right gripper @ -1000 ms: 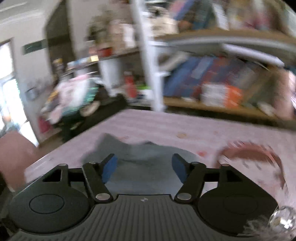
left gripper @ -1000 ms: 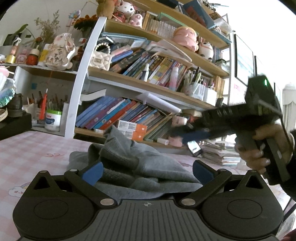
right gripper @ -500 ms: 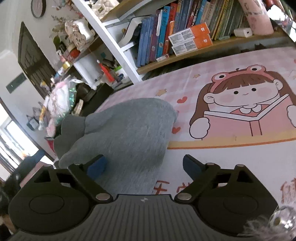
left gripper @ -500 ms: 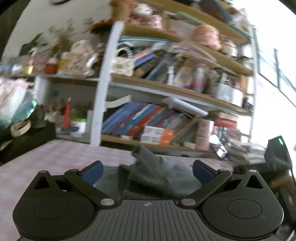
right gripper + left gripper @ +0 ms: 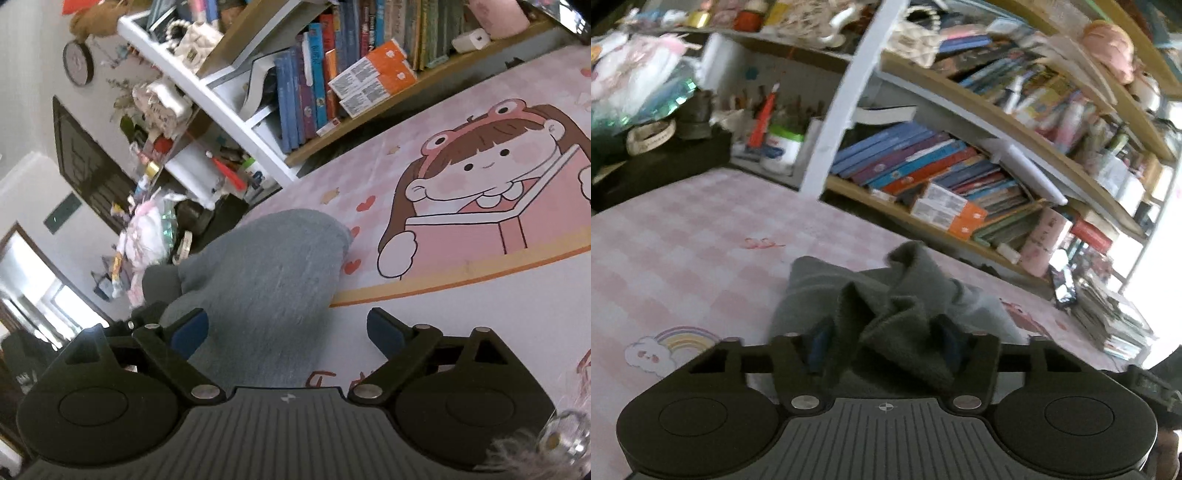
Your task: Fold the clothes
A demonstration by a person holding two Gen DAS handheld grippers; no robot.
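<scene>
A grey garment (image 5: 897,295) lies crumpled on a pink checked table cover (image 5: 683,251). My left gripper (image 5: 882,345) has its blue-padded fingers closed in on a bunched fold of the garment. In the right wrist view the same grey garment (image 5: 266,280) lies flatter on the cover. My right gripper (image 5: 288,330) is open just above the garment's near edge, its left fingertip (image 5: 190,330) over the cloth and its right fingertip (image 5: 384,330) over the bare cover.
A bookshelf (image 5: 960,177) full of books stands along the far table edge. A cartoon girl print (image 5: 480,192) covers the cloth to the right of the garment. Cluttered items and a black box (image 5: 657,162) sit at the far left.
My left gripper has moved down onto the garment and closed on a fold. My right gripper has swung round low over the garment's edge and stays open.
</scene>
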